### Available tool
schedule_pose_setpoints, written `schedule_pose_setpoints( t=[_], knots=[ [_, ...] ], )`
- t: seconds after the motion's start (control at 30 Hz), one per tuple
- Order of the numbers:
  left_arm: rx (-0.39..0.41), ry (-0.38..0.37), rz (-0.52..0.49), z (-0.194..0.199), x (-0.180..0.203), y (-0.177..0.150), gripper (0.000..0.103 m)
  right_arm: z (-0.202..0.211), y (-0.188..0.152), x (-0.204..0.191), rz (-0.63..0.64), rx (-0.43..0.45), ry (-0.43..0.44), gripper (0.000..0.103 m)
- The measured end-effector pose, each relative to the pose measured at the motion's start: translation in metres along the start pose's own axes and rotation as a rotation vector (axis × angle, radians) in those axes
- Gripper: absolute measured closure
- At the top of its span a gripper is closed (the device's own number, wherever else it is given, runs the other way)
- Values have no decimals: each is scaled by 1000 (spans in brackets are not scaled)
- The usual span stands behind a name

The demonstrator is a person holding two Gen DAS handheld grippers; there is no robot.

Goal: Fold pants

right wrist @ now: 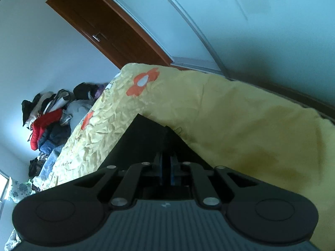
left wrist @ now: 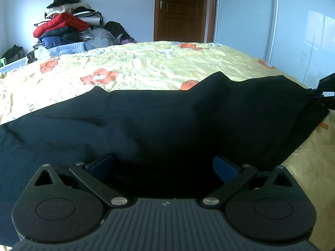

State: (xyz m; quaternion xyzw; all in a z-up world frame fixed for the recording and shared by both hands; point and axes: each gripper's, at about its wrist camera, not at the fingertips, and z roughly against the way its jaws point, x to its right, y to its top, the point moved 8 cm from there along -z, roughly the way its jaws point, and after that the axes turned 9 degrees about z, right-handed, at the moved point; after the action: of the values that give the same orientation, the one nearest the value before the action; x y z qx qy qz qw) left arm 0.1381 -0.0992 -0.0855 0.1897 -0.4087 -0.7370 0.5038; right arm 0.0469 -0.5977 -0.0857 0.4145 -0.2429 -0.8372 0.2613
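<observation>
Black pants (left wrist: 157,121) lie spread across the near part of a bed with a yellow flowered cover (left wrist: 146,62). My left gripper (left wrist: 163,167) is open, its blue pads apart, with the near edge of the pants lying between them. My right gripper (right wrist: 166,167) is shut on the pants (right wrist: 146,138), its blue pads pressed on a raised corner of the cloth. The right gripper also shows at the right edge of the left wrist view (left wrist: 323,93), holding the pants' far right corner up.
A pile of clothes with a red jacket (left wrist: 62,24) sits at the bed's far left. A brown door (left wrist: 180,10) and a white sliding wardrobe (left wrist: 293,31) stand beyond the bed. The bed's right edge (left wrist: 314,156) drops off near the pants.
</observation>
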Motion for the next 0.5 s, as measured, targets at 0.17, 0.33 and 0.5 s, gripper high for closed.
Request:
schedule_pose_setpoints(
  t=[0.17,0.33,0.5],
  knots=[
    [0,0,0,0,0,0,0,-10,3,-3,2,28,30,96],
    [0,0,0,0,0,0,0,15,8,-12,85,87,7,98],
    [2,-6,5,0,0,0,0,46,6,6,131,95,-58,98]
  ],
)
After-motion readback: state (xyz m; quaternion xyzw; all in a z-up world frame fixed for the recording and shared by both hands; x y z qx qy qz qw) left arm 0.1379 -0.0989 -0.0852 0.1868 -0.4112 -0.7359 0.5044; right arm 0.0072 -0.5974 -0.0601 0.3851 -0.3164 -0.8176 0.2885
